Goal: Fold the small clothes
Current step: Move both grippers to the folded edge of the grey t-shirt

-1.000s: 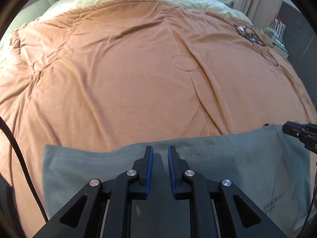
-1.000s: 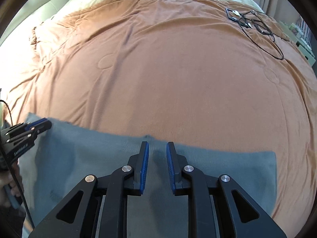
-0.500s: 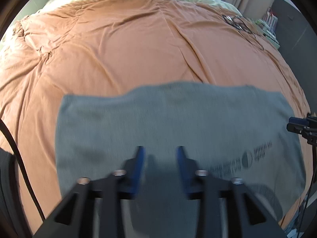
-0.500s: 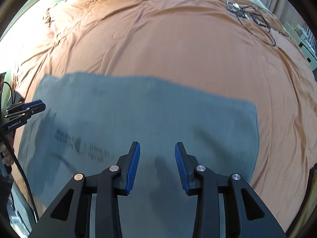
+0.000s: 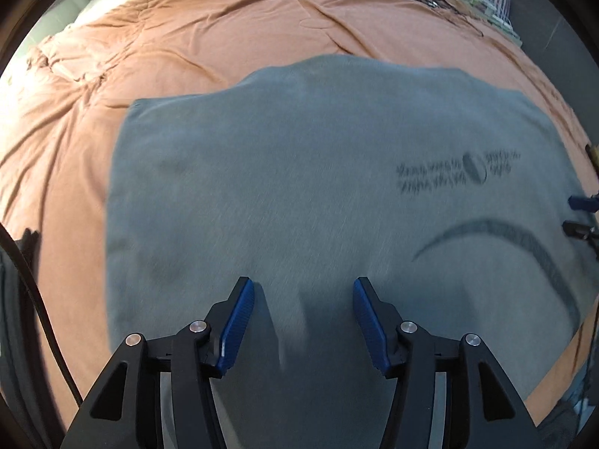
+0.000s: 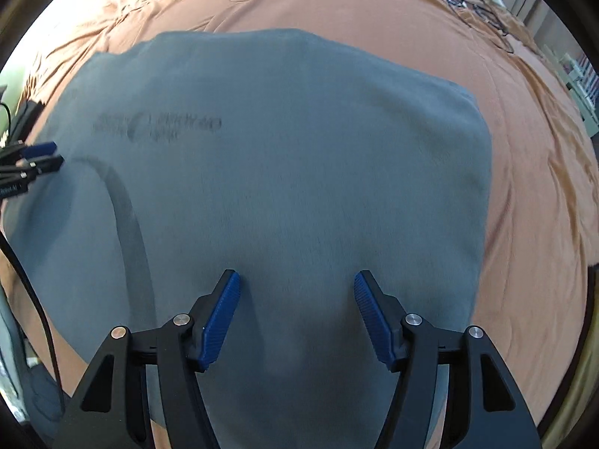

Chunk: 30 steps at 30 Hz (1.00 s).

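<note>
Ahead of the left gripper (image 5: 301,310) the flat grey-blue cotton garment (image 5: 318,187) and orange bedspread (image 5: 168,56) lie clear; only a tangled black cable (image 6: 475,3) sits far right.

left gripper (image 5: 301,286): points steeply down | jaws apart, have just been opening, nothing pinched between the blue pads | right gripper (image 6: 295,280): points steeply down | jaws apart, have just been opening, nothing pinched | each gripper's tips show at the edge of the other's view
</note>
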Motion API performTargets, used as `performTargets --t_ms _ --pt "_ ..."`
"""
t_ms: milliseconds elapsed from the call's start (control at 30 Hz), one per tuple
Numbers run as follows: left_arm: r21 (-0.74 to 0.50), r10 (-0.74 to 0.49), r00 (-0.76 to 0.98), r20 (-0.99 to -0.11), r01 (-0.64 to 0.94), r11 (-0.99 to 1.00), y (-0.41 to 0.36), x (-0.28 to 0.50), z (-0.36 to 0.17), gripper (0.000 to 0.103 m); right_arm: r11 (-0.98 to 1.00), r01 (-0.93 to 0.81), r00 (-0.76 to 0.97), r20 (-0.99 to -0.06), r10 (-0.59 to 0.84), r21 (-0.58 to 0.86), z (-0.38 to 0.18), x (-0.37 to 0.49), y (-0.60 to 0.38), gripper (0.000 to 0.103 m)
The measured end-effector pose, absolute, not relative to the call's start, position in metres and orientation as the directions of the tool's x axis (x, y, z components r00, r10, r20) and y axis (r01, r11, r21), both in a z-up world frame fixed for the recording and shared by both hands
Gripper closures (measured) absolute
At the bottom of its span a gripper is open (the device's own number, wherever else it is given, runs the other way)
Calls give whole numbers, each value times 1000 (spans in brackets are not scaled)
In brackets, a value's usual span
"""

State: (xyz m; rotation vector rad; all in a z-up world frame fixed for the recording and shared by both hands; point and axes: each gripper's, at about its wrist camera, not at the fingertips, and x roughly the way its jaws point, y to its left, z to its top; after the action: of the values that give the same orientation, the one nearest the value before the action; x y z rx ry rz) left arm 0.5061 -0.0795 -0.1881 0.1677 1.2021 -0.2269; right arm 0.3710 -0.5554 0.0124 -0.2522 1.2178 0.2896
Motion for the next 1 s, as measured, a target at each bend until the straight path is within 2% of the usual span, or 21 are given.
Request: performTargets --t_ms 367,600,733,967,1000 --pt "-28 -101 348 -932 210 977 -29 446 -190 41 946 -315 362 -931 40 -82 14 312 -594 41" --pt "-29 -87 345 -935 170 985 9 416 -183 42 954 -257 369 -928 -51 -155 20 287 -610 41" --pt "5 -45 351 -935 140 990 23 404 -169 56 971 -221 386 -922 0 -93 36 273 -614 41" --pt "-53 -106 420 -901 136 989 22 388 -142 65 976 -206 428 -891 152 68 59 254 -613 41" --pt "-66 -121 420 -900 142 988 18 386 -142 67 974 -206 429 -887 172 90 59 252 -612 44"
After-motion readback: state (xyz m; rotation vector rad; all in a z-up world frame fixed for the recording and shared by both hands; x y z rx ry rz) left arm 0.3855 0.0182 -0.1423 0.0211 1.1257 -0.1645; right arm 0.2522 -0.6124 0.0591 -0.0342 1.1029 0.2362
